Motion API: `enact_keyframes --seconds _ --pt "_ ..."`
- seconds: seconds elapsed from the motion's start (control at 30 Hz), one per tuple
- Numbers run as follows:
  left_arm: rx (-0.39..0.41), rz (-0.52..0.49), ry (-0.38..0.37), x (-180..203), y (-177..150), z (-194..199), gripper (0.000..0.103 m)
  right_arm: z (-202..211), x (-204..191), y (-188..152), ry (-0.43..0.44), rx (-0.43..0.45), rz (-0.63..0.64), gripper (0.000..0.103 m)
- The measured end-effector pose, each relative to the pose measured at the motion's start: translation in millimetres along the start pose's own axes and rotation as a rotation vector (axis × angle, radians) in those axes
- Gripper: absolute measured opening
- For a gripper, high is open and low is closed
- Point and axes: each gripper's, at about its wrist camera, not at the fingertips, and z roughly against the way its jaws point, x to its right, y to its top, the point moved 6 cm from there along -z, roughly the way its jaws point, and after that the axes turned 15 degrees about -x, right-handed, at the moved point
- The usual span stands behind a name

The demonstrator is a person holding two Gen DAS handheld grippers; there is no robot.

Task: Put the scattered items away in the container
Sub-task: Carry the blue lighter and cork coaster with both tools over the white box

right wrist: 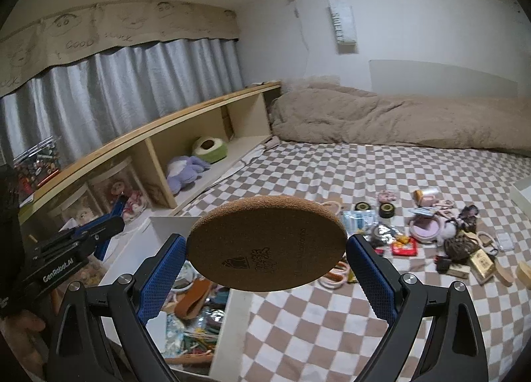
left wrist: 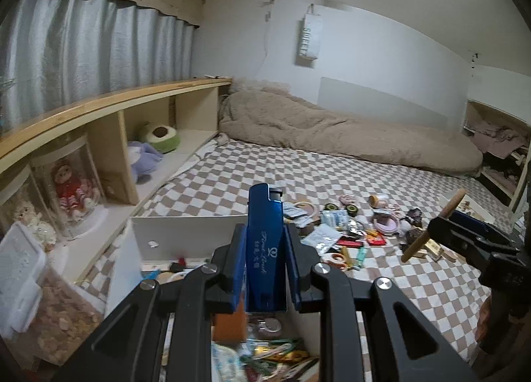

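Note:
My left gripper (left wrist: 265,232) is shut on a blue lighter (left wrist: 264,212), which stands upright between the pads above the white container (left wrist: 186,232). The container holds several small items. My right gripper (right wrist: 267,242) is shut on a round cork coaster (right wrist: 265,226), held flat by its edges over the container's right wall (right wrist: 232,315). In the left wrist view the right gripper (left wrist: 438,226) is at the right, with the coaster (left wrist: 456,201) edge-on. In the right wrist view the left gripper (right wrist: 114,217) is at the left. Scattered items (right wrist: 424,236) lie on the checkered sheet.
A wooden shelf (left wrist: 109,106) along the left holds plush toys (left wrist: 146,156) and dolls in clear cases (left wrist: 71,189). A beige duvet (left wrist: 332,129) lies at the back of the bed. A clear tub (left wrist: 20,269) stands left of the container.

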Motion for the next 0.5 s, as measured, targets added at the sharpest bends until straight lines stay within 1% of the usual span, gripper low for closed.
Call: enact_keyframes --seconds 0.13,0.27,0.4,0.5 --pt "-0.009 0.008 0.032 -20 -1 1 0.022 -8 -18 1 0.018 -0.012 0.033 0.097" --pt "-0.037 0.014 0.065 -39 -4 -4 0.022 -15 -32 0 0.097 -0.038 0.023 0.097" --pt "-0.079 0.018 0.084 -55 -3 -20 0.022 -20 -41 -3 0.126 -0.053 0.031 0.097" --pt "-0.113 0.029 0.079 -64 -1 -35 0.022 -23 -48 -8 0.132 -0.056 0.052 0.097"
